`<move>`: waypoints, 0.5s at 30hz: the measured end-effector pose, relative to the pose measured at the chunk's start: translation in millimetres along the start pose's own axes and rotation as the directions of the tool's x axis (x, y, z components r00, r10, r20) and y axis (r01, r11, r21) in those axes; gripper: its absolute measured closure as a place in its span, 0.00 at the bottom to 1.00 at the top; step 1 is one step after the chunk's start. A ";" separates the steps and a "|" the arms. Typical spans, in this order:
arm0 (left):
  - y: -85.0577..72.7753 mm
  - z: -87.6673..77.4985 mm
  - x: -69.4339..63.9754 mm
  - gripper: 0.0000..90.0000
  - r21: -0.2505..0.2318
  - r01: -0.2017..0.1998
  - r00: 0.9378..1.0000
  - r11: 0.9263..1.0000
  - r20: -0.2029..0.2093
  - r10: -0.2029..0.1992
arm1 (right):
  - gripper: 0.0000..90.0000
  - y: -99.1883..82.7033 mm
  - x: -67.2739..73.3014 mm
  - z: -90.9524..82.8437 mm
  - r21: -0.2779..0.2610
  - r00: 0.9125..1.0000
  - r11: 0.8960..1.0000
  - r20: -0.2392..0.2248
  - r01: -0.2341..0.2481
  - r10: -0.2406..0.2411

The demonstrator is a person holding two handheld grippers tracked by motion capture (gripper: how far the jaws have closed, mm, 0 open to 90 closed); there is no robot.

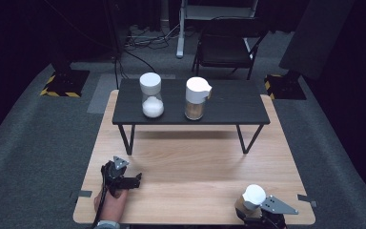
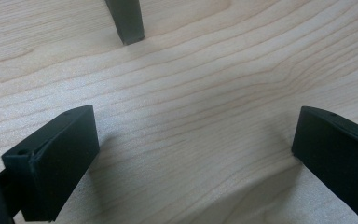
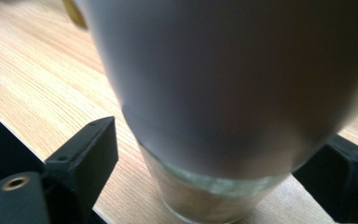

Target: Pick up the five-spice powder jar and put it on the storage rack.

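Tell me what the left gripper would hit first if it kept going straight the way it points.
Probably the black leg of the small dark shelf, seen ahead in the left gripper view. Bare wooden table lies between the left gripper and that leg, though depth is hard to judge.

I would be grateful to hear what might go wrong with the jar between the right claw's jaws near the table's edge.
1. The right claw straddles the white-lidded jar without clearly pressing it, so a lift may slip.
2. The jar stands near the wooden table's front edge; a nudge might topple it off.
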State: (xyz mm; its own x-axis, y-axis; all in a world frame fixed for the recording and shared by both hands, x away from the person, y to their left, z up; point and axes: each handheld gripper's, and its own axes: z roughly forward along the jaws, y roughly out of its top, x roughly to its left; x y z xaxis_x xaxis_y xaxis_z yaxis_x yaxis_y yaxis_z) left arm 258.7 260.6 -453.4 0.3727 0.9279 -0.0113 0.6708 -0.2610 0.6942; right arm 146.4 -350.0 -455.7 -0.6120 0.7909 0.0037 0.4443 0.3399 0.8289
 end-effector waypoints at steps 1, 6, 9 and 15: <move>0.0 0.0 0.0 0.00 0.000 0.000 1.000 1.000 0.000 0.000 | 0.16 -0.9 -0.2 0.9 0.002 1.000 1.000 -0.001 0.001 -0.001; 0.1 0.0 0.0 0.00 0.001 0.001 1.000 1.000 0.000 -0.001 | 0.21 -3.5 -1.8 5.1 0.011 1.000 1.000 -0.007 0.002 -0.002; 0.1 -0.1 0.0 0.00 0.001 0.001 1.000 1.000 0.000 -0.001 | 0.26 -4.1 1.4 5.7 0.015 1.000 1.000 0.010 0.012 -0.012; 0.2 -0.1 0.0 0.00 0.001 -0.001 1.000 1.000 -0.001 0.001 | 0.33 -9.5 3.2 4.0 -0.013 0.999 1.000 0.031 0.013 -0.013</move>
State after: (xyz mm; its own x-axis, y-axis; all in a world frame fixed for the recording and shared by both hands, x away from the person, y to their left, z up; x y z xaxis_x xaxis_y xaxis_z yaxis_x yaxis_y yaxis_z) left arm 258.7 260.6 -453.2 0.3727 0.9279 -0.0103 0.6711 -0.2619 0.6935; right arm 142.9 -348.6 -465.8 -0.5971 0.8018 -0.0244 0.4277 0.3440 0.8359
